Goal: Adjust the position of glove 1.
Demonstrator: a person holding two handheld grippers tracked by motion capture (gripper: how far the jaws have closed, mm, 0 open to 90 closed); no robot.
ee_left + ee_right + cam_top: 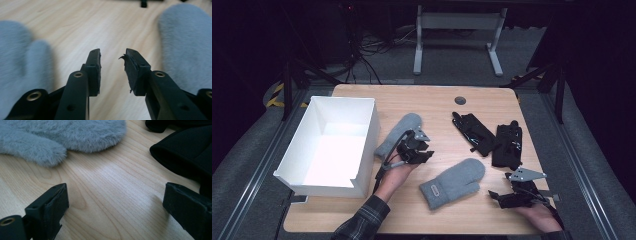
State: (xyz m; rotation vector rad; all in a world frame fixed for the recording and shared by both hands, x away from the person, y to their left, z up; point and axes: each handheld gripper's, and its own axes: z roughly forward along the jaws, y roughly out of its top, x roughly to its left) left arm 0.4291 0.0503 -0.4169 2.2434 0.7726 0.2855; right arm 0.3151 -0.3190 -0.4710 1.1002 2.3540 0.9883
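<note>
Two grey fluffy mittens lie on the wooden table [437,100]: one [404,129] beside the white box, the other [454,182] near the front middle. Two black gloves [474,132] [508,145] lie at the right. My left gripper [424,154] hovers at the lower end of the first mitten. In the left gripper view it [112,53] is open a little with nothing between the pads, and grey fleece [187,45] [22,62] shows on both sides. My right gripper [496,197] rests at the front right, wide open [115,192] over bare wood, facing the second mitten [62,135] and a black glove [185,152].
An empty white open-topped box [364,145] stands at the table's left side. A dark round grommet [460,100] sits near the far edge. Beyond the table are a white desk frame [457,40] and cables on the floor.
</note>
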